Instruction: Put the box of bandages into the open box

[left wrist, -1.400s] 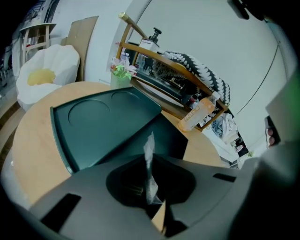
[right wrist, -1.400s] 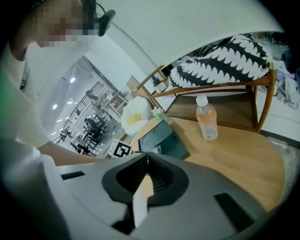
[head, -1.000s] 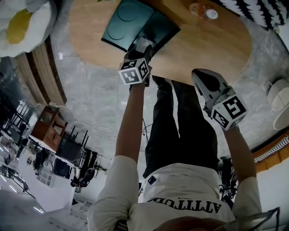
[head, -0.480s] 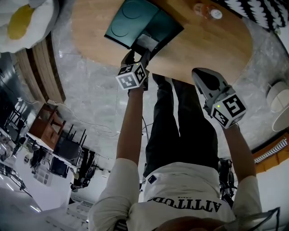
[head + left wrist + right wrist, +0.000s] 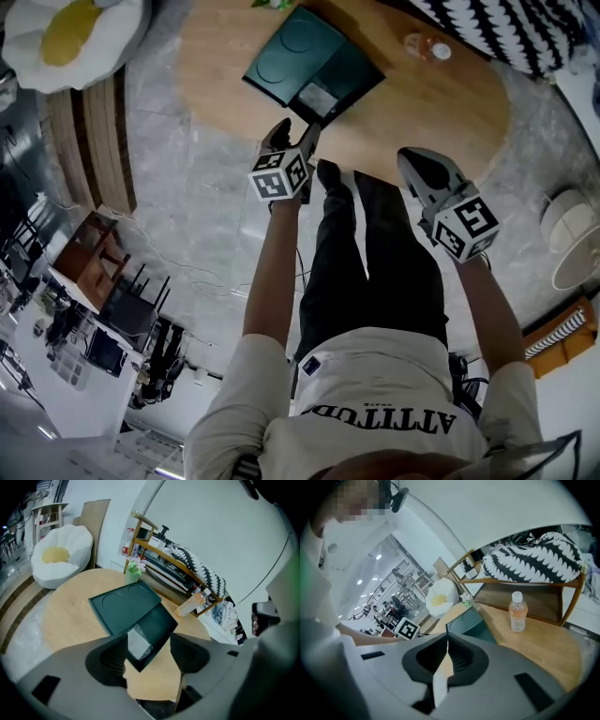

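The dark green open box (image 5: 336, 80) lies on the round wooden table (image 5: 441, 112), its lid (image 5: 292, 52) spread flat beside it. A small pale box of bandages (image 5: 321, 97) rests inside the open box, also seen as the bandage box (image 5: 138, 643) in the left gripper view. My left gripper (image 5: 292, 133) hovers at the table's near edge just short of the box, jaws open and empty, as the left gripper (image 5: 149, 657) shows in its own view. My right gripper (image 5: 410, 161) hangs to the right above the person's legs, and the right gripper (image 5: 447, 660) shows shut jaws with nothing between them.
A drink bottle (image 5: 424, 46) stands at the table's far side, in front of a wooden rack (image 5: 164, 559) with a black-and-white striped cushion (image 5: 534, 557). A small potted plant (image 5: 133, 572) sits behind the lid. A white and yellow beanbag (image 5: 75, 28) lies on the floor at left.
My left gripper has drawn back from over the open box toward the table's near edge. The bandage box stays behind in the box. The right gripper has barely moved.
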The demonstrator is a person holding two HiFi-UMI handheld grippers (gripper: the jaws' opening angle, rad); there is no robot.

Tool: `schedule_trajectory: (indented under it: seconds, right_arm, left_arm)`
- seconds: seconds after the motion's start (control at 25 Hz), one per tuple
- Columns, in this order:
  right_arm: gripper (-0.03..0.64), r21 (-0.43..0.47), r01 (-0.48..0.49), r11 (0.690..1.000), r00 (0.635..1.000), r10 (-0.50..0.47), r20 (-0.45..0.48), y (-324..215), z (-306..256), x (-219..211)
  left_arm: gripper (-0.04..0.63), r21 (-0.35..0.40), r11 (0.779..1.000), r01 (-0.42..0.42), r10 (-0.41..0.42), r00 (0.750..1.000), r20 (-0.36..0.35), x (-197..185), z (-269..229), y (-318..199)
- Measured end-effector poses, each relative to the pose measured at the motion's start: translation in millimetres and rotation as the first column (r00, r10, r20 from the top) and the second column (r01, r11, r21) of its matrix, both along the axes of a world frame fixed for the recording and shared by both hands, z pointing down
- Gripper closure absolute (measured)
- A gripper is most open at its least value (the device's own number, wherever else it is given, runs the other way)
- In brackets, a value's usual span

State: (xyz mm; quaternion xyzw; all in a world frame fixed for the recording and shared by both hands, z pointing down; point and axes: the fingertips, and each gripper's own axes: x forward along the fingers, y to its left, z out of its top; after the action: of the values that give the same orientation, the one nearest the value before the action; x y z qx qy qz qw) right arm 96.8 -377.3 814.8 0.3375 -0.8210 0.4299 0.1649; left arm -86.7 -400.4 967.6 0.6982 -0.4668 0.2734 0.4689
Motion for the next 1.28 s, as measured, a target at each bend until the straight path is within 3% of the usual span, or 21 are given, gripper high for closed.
schedule_trajectory:
  seconds: [0.4, 0.8, 1.28]
  right_arm:
    - [0.595, 0.074, 0.082, 0.994, 0.996, -0.078, -0.049, 6.1, -72.7, 2.1]
    - [0.595, 0.151, 0.122, 0.981, 0.990, -0.109, -0.089, 23.4, -152.8, -3.6]
    - [0.595, 0.246, 0.129, 0.961, 0.987, -0.099, -0.130, 87.2, -225.1, -37.0]
  left_arm:
    - [0.338, 0.102, 0.993, -0.061, 0.065, 0.998, -0.028, 8.1, -115.7, 11.6]
    - [0.391, 0.210, 0.975, -0.069, 0.088, 0.993, -0.081, -2.2, -234.6, 45.8]
    - [0.503, 0.381, 0.924, -0.036, 0.087, 0.989, -0.118, -36.7, -351.7, 123.2]
